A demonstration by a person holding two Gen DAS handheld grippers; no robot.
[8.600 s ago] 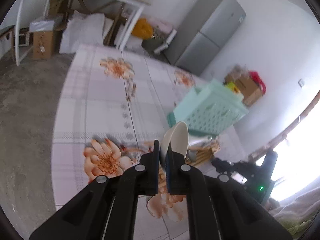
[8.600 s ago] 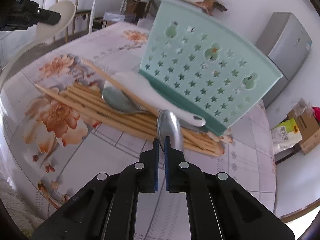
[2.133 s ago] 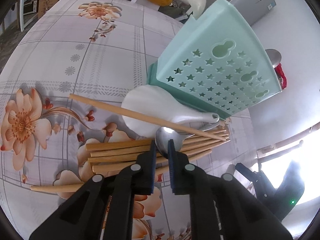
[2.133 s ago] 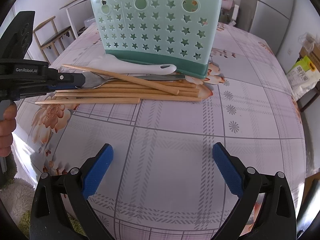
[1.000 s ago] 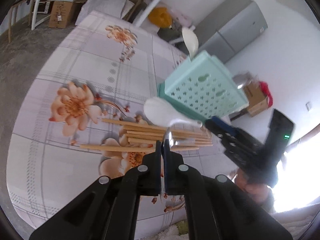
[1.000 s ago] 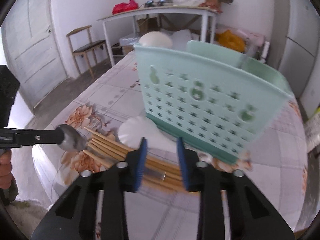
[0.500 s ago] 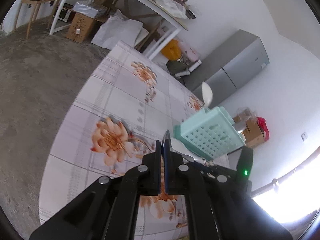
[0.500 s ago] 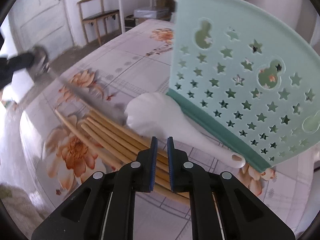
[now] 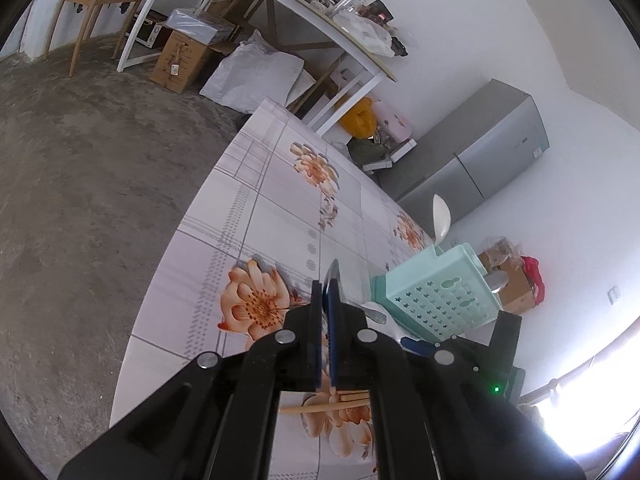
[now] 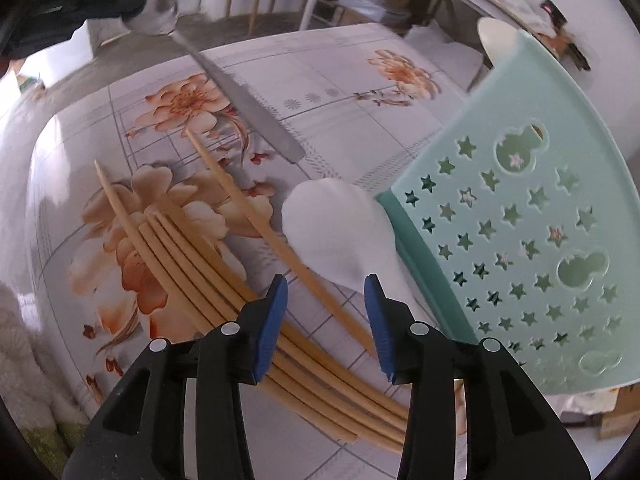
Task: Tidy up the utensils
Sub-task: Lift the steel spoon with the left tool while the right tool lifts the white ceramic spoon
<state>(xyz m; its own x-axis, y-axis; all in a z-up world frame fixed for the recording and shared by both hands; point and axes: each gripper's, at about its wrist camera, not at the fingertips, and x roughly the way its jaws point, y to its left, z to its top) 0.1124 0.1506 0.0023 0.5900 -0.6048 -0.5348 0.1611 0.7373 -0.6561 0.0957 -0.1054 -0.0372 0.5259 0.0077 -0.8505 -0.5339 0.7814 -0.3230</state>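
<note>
Floral-clothed table (image 10: pixel 340 92) carried the mint caddy (image 10: pixel 520 216) at frame right, while your left gripper (image 9: pixel 326 300) pinched the steel spoon (image 10: pixel 156 8) aloft at upper left, and your right gripper (image 10: pixel 326 316), jaws just opening and empty, hovered over the white spoon (image 10: pixel 336 228), seemingly to grasp it.

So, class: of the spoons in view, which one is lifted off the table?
The metal spoon, held by its bowl in the left gripper; the white spoon lies flat by the basket.
</note>
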